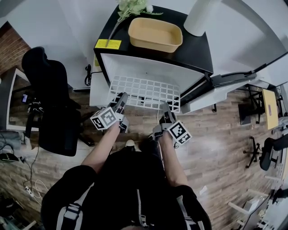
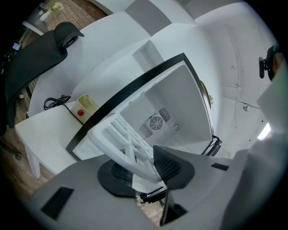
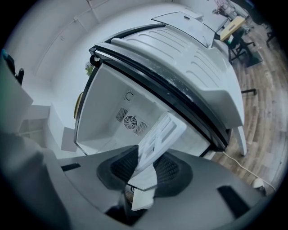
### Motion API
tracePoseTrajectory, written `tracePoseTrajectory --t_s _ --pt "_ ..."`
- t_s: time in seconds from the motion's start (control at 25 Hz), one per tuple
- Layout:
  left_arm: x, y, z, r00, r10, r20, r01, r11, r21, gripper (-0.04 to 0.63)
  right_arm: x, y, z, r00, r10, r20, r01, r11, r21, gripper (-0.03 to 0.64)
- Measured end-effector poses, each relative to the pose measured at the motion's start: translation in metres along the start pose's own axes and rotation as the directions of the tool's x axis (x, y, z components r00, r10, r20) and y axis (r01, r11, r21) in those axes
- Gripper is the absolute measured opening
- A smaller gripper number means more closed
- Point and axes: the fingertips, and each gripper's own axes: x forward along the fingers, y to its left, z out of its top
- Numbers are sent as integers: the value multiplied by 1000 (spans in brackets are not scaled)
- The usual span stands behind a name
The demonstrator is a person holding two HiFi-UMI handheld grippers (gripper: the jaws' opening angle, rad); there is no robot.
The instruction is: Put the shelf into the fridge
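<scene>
The white grid shelf lies roughly level at the mouth of the small open fridge, its far edge just inside the white cavity. My left gripper is shut on the shelf's near left edge, and my right gripper is shut on its near right edge. In the left gripper view the shelf runs out from between the black pads toward the fridge's back wall fan. The right gripper view shows the shelf clamped edge-on between its pads. The fridge door hangs open to the right.
On the fridge's black top sit a yellow tub, a green plant and a white roll. A black office chair stands at the left. A low white table beside the fridge carries a yellow box with a red button.
</scene>
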Motion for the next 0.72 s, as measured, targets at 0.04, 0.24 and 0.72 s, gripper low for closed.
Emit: tracePoseTrajectory --t_s 0.04,0.24,0.72 --pt "1 0 0 1000 -2 4 2 1000 -3 117 1 0 0 1000 -1 2 1 1000 1 101" --pt "12 0 6 1000 3 15 -3 1000 0 117 13 -1 7 1000 -4 2 4 1000 6 100" --pt "31 10 10 1000 18 20 -19 1000 10 117 31 -8 12 1000 0 7 0 1000 11 101"
